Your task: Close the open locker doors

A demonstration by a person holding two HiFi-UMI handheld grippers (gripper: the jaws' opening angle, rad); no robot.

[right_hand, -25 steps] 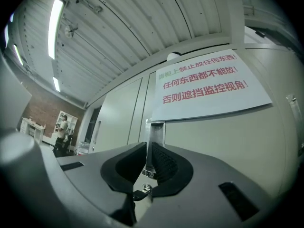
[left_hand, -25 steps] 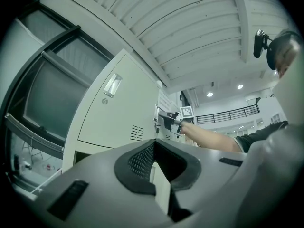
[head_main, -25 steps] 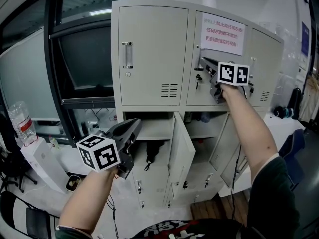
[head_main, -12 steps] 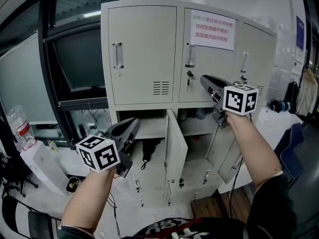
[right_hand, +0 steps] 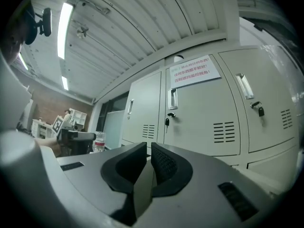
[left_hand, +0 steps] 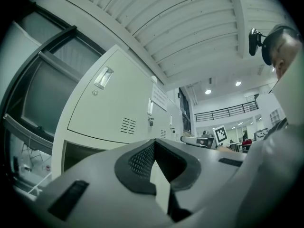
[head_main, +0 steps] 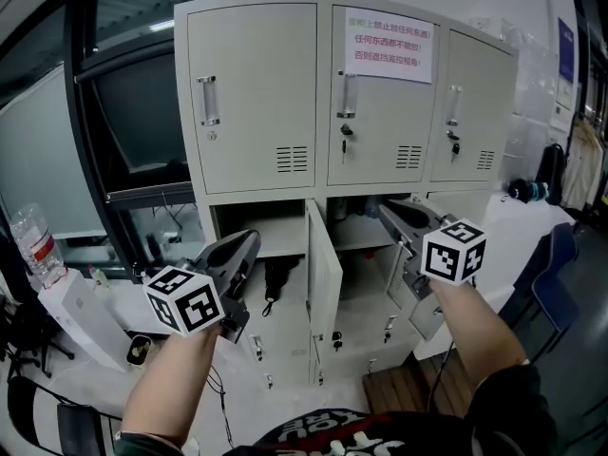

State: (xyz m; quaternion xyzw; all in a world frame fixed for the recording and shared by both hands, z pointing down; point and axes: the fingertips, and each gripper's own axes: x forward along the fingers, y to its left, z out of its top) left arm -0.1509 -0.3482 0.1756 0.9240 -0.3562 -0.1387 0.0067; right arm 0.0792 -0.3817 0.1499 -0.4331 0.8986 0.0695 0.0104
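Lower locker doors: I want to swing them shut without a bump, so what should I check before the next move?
1. Upper doors already shut: ok, all three are closed.
2. Lower doors shut: not ok. One open lower door stands swung out, and a second lower door, partly hidden, is open too.
3. Left tongs free to push: ok, closed on nothing.
4. Right tongs free to push: ok, a narrow slit apart with nothing between.
5. Dark item hanging in the lower left compartment clear of the doorway: cannot tell.
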